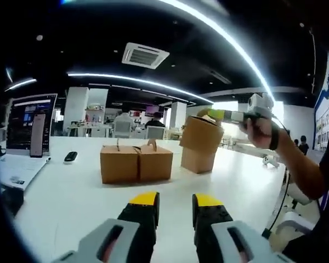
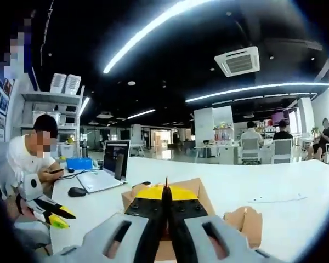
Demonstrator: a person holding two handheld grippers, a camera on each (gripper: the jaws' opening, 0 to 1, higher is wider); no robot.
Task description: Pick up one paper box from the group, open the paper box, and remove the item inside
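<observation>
Two brown paper boxes (image 1: 119, 163) (image 1: 155, 161) stand side by side on the white table (image 1: 71, 192). A third paper box (image 1: 200, 143) hangs tilted to their right, held at its top by my right gripper (image 1: 208, 114); whether its lower edge touches the table I cannot tell. In the right gripper view my right gripper (image 2: 166, 193) is shut on the thin cardboard tab of that box (image 2: 193, 189), and another box (image 2: 245, 222) lies lower right. My left gripper (image 1: 176, 200) is open over the near table with nothing in it, and the left gripper (image 2: 59, 218) shows at the left.
A laptop (image 1: 27, 126) and a black mouse (image 1: 70, 156) sit at the table's left side. The person's hand and forearm (image 1: 279, 153) come in from the right. A seated person (image 2: 33, 153) and a blue box (image 2: 79, 163) are beyond the laptop (image 2: 107, 164).
</observation>
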